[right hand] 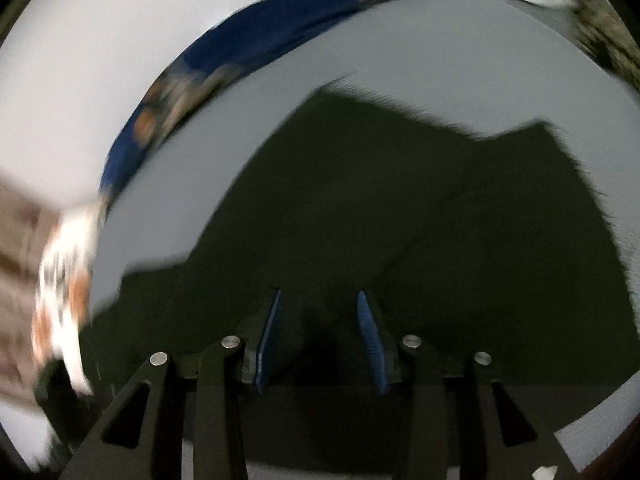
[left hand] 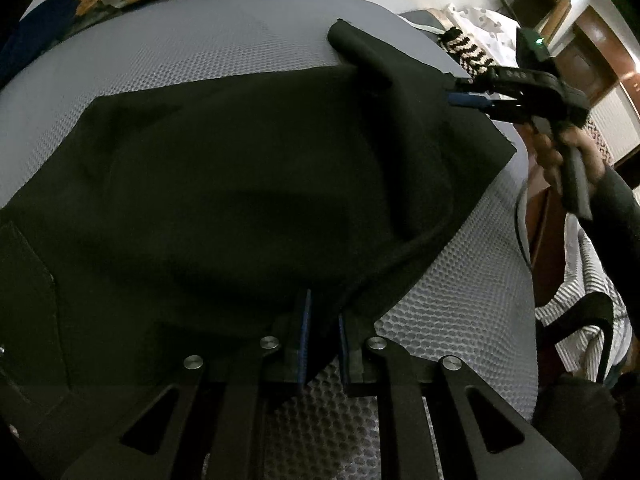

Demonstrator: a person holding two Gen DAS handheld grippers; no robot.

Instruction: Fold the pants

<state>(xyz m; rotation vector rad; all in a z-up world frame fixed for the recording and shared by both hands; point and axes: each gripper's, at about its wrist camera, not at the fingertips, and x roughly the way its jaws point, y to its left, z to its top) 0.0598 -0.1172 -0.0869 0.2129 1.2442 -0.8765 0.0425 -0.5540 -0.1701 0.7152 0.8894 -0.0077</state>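
Black pants (left hand: 240,180) lie spread over a grey mesh-textured mattress (left hand: 180,52), with a rolled fold near their far right corner. My left gripper (left hand: 324,308) is shut on the near edge of the pants, with fabric pinched between its blue pads. The right gripper (left hand: 451,90), held by a hand in a dark sleeve, reaches in from the right at the pants' far right edge. In the blurred right wrist view the right gripper (right hand: 318,294) stands open above the pants (right hand: 440,240), and nothing is pinched between its pads (right hand: 370,336).
A blue cloth with orange patches (left hand: 120,0) lies at the far end of the mattress. A black-and-white knitted piece (left hand: 464,48) and a striped cloth (left hand: 584,276) lie off the right side. Wooden furniture (left hand: 600,40) stands beyond the mattress's right edge.
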